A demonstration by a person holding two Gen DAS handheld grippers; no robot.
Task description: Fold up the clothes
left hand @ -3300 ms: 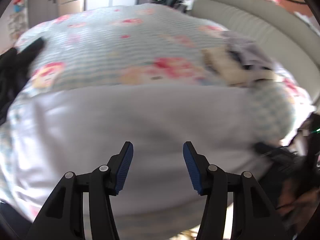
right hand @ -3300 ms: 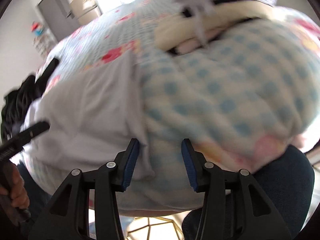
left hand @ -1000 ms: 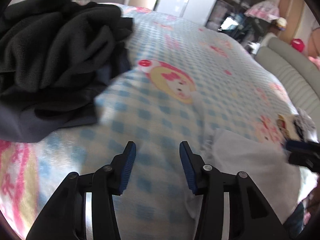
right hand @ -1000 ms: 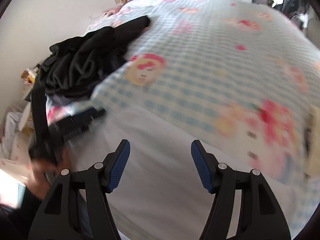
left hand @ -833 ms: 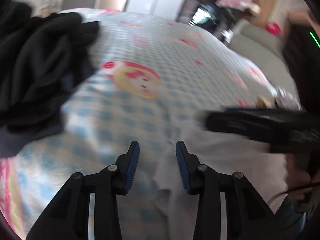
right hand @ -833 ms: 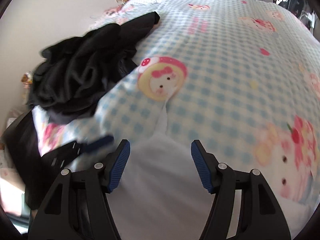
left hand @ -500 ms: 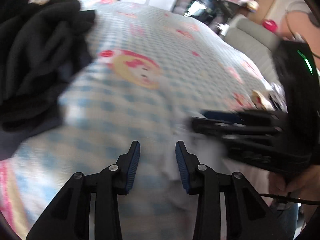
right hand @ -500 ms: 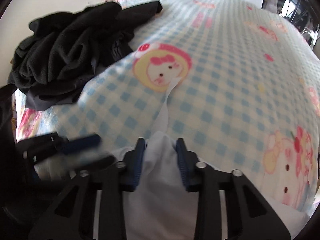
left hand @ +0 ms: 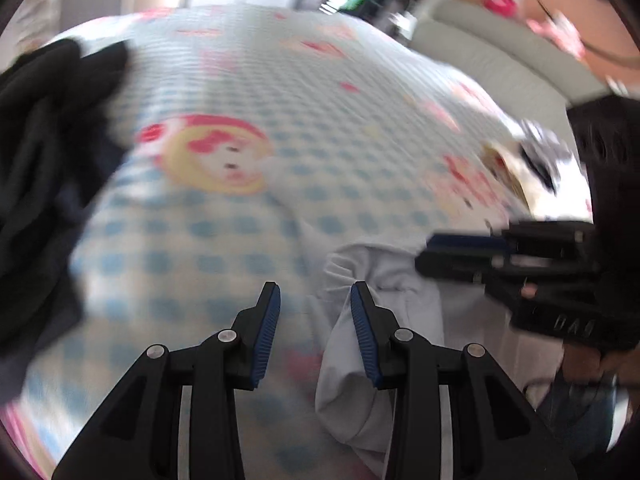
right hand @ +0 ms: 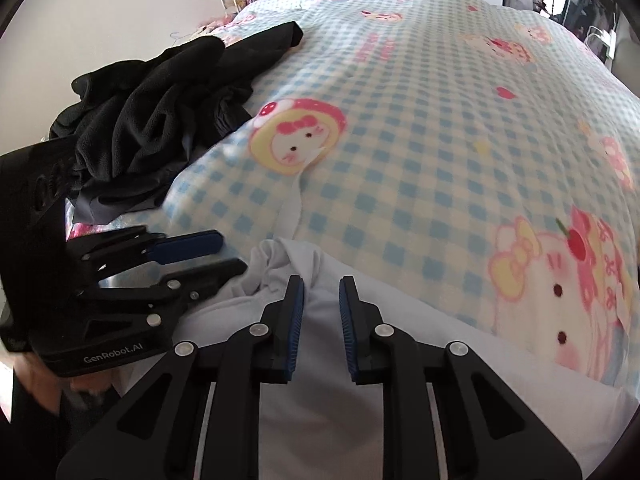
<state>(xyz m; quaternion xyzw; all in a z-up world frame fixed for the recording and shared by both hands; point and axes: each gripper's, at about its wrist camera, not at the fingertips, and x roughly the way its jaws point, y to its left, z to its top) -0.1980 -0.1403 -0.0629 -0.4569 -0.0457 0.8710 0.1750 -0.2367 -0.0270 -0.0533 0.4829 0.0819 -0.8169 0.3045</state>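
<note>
The right gripper (right hand: 320, 304) has its blue-padded jaws drawn close with a narrow gap left between them, and white cloth fills that gap; whether the pads actually pinch it cannot be told. The cloth is the white garment (right hand: 360, 380), which lies at the near edge of the bed. It spreads beneath both grippers and away to the right along that edge. A thin strip of it runs from the bunched near corner up and away across the bed toward the round cartoon face print (right hand: 296, 140), so its narrow end points to the far side.

The left gripper (left hand: 315, 320) stands partly open, jaws clearly apart and clasping nothing. Its right pad sits just beside a raised fold of the white garment (left hand: 360, 360), and its left pad is over the checked cover. In the right wrist view the left gripper (right hand: 224, 256) comes in from the left, its tips just beside the crumpled corner of the garment.

Under everything lies the blue-and-cream checked bedspread (right hand: 440, 120). A heap of black clothes (right hand: 160, 100) sits at the left edge of the bed, well apart from the white garment. A grey sofa (left hand: 500, 48) stands beyond the bed, blurred in the left wrist view.
</note>
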